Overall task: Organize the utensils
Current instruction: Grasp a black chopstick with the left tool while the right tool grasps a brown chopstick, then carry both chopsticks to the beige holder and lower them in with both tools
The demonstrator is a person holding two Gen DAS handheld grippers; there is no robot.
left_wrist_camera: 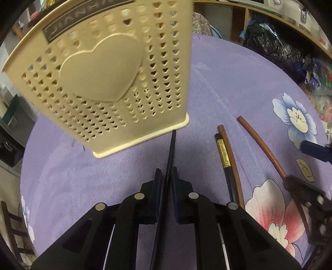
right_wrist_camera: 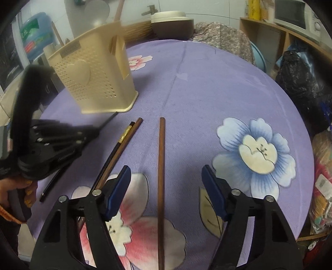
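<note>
Chopsticks (right_wrist_camera: 161, 166) right of holder (right_wrist_camera: 93, 79)

Perforated plastic holder (left_wrist_camera: 99, 79), wooden chopsticks (right_wrist_camera: 161, 166)

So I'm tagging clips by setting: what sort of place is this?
Probably a home kitchen or dining corner: a microwave on a wooden shelf, a cooker behind the cloth-covered table, and chopsticks.
</note>
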